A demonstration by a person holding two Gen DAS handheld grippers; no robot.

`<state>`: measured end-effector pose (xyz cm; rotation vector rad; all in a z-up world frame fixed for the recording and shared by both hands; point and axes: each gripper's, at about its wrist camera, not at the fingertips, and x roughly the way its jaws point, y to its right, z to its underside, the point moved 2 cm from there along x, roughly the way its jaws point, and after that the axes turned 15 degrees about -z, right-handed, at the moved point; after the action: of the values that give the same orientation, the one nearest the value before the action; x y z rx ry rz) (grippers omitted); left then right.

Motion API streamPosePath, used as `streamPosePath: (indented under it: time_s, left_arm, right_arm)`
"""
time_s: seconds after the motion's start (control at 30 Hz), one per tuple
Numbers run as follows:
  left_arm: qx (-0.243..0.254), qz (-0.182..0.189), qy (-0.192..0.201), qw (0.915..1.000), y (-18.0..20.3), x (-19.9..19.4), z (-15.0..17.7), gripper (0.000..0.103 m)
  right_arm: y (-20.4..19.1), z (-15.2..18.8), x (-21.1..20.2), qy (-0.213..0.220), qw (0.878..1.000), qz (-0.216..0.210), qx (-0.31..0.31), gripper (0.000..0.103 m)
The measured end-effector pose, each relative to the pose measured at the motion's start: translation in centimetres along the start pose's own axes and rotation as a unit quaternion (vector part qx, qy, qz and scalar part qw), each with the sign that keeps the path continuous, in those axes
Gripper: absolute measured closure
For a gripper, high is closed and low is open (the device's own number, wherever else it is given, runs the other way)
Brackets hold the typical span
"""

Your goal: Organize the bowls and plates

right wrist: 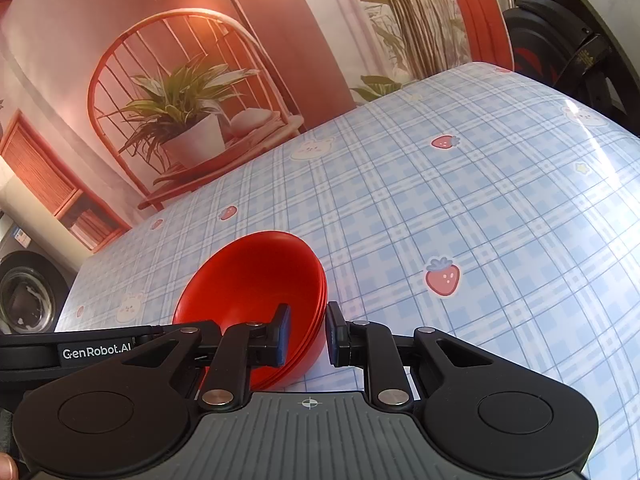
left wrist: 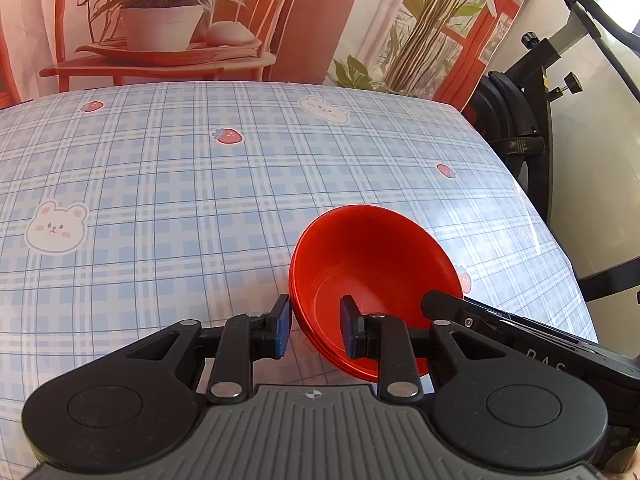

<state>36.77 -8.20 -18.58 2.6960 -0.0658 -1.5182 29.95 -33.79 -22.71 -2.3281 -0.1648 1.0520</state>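
Note:
A stack of red bowls (left wrist: 372, 264) rests on the plaid tablecloth, nested closely. My left gripper (left wrist: 316, 330) straddles the stack's left rim, one finger outside and one inside the bowl, with gaps beside the wall. My right gripper (right wrist: 306, 334) straddles the opposite rim of the red bowls (right wrist: 256, 276) the same way, left finger inside, right finger outside. The jaws of both stand apart around the rim, not pressed on it. The other gripper's body shows in each view, at the right (left wrist: 520, 332) and at the left (right wrist: 96, 350).
The table (left wrist: 180, 184) carries a blue plaid cloth with bears and strawberries. Its right edge (left wrist: 560, 240) drops off toward a black exercise machine (left wrist: 516, 120). A printed backdrop with a chair and plants hangs behind the far edge.

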Motion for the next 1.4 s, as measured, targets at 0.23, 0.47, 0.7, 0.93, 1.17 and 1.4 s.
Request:
streamPosePath:
  time_s: [0.23, 0.47, 0.7, 0.93, 1.17, 1.4]
  left_arm:
    - [-0.006, 0.003, 0.014, 0.9999, -0.9, -1.5, -0.2, 0.076]
    - [-0.01, 0.004, 0.029, 0.9995, -1.8, -3.1, -0.1, 0.076]
    - [-0.024, 0.012, 0.047, 0.9985, -3.4, -5.5, -0.2, 0.076]
    - [-0.028, 0.011, 0.063, 0.9976, -5.6, -8.2, 0.8, 0.076]
    - [-0.048, 0.012, 0.054, 0.9974, -8.6, -9.6, 3.0, 0.076]
    - [-0.059, 0.006, 0.046, 0.9972, -10.5, -9.9, 4.8, 0.076]
  right_arm:
    - [-1.3, -0.2, -0.6, 0.004, 1.0, -0.003, -0.012, 0.085]
    - [-2.8, 0.0, -1.0, 0.004, 1.0, -0.006, -0.027, 0.085]
    - [-5.3, -0.2, -1.7, 0.007, 0.999, -0.017, -0.041, 0.085]
    - [-8.2, 0.3, -2.4, 0.006, 0.998, -0.033, -0.059, 0.085]
    - [-10.8, 2.0, -2.1, -0.014, 0.996, -0.049, -0.071, 0.085]
    - [-12.8, 4.4, -1.3, -0.038, 0.994, -0.049, -0.085, 0.085]
